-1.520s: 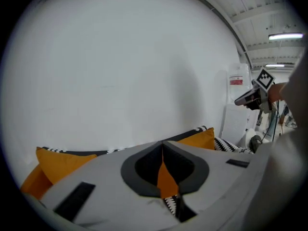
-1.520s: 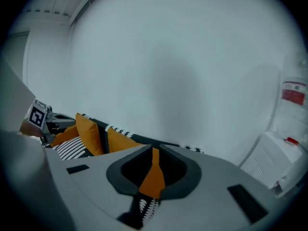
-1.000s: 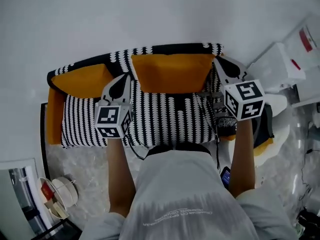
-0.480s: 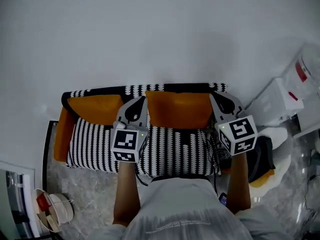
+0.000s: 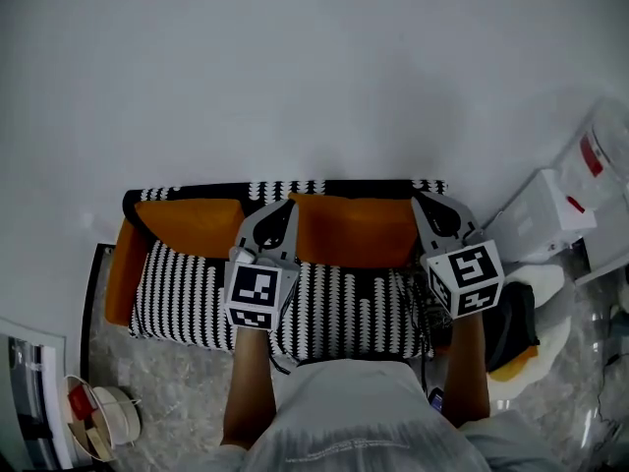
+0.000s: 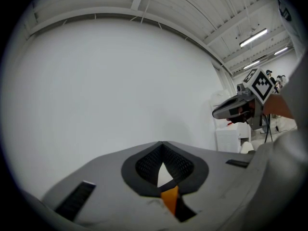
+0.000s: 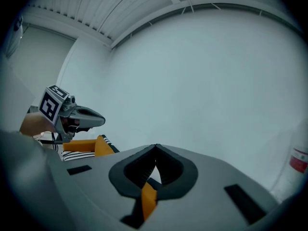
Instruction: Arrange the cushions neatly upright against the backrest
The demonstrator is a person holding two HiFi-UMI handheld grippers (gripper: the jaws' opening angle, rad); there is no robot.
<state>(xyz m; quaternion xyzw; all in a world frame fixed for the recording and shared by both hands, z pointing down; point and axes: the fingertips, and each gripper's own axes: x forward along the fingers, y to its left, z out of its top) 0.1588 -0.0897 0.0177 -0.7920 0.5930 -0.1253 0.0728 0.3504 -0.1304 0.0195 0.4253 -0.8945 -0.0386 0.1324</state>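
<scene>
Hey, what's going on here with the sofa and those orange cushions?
A person stands over a black-and-white striped sofa with a gripper in each hand. The left gripper and the right gripper are each shut on an upper corner of the orange cushion, holding it up against the backrest. A second orange cushion leans on the backrest further left. Another orange piece stands at the sofa's left end; whether it is a cushion or the armrest is unclear.
</scene>
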